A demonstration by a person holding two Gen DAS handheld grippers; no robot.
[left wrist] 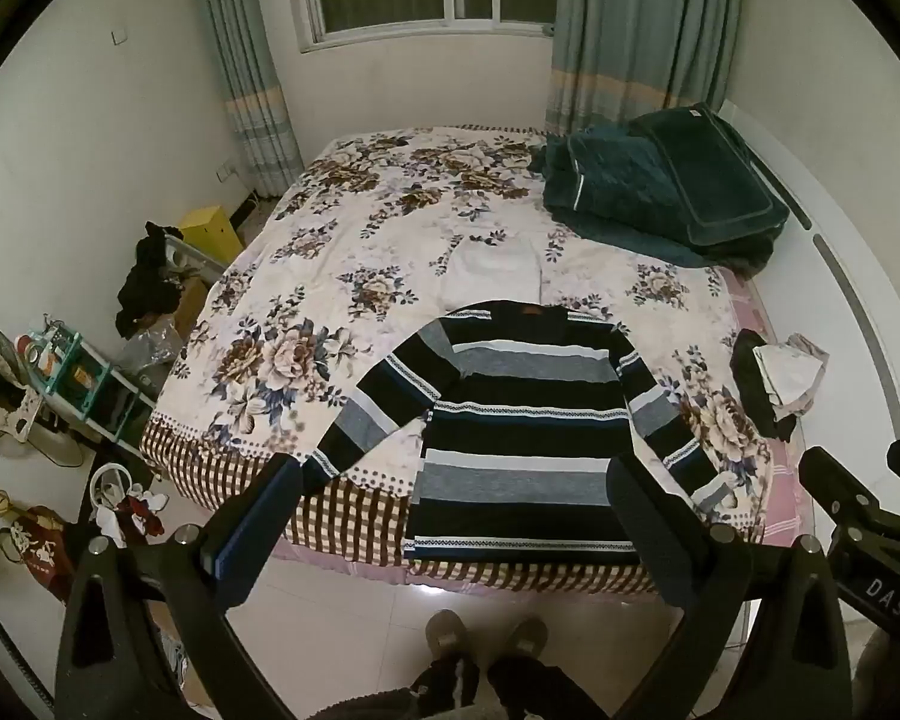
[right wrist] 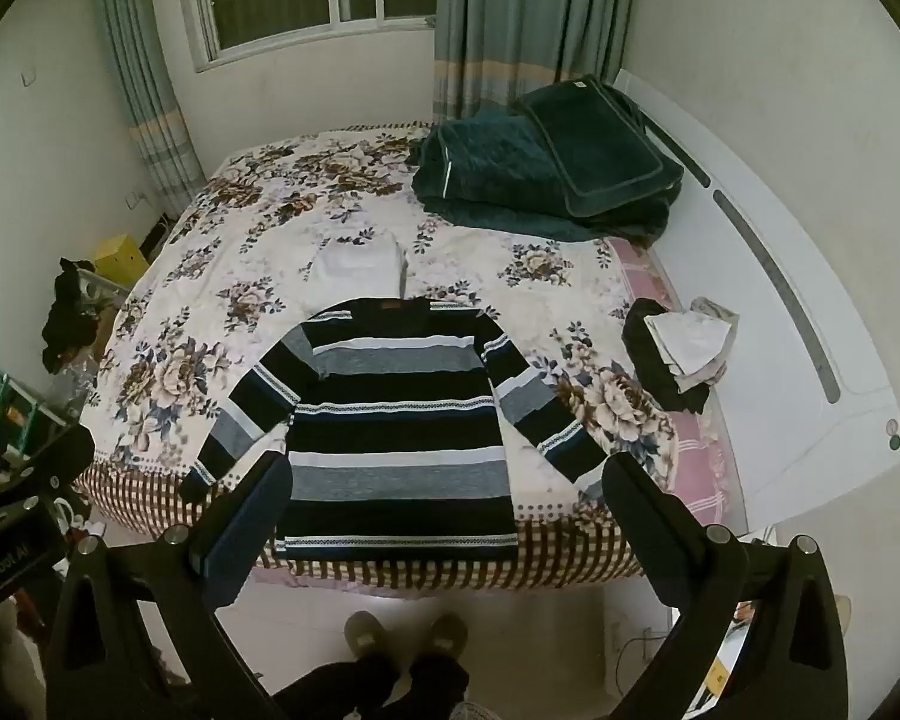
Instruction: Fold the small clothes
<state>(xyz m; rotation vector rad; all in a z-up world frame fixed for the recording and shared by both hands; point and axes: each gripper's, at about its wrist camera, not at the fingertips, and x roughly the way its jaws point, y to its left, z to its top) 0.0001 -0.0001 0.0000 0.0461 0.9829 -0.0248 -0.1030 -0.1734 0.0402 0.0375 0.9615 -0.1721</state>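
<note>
dim indoor light, fisheye-warped edges, dark vignette corners, sharp focus.

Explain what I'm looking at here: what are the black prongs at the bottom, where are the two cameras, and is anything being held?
No robot: a person stands at the bed, holding a hand-held gripper in each hand. Each picture comes from a fisheye camera on one gripper, looking along its two black fingers. The left gripper and right gripper are both wide open, holding nothing. A striped sweater lies flat on the floral bedspread, sleeves spread. Beyond it lie a white garment, a green quilt and a small clothes pile.
</note>
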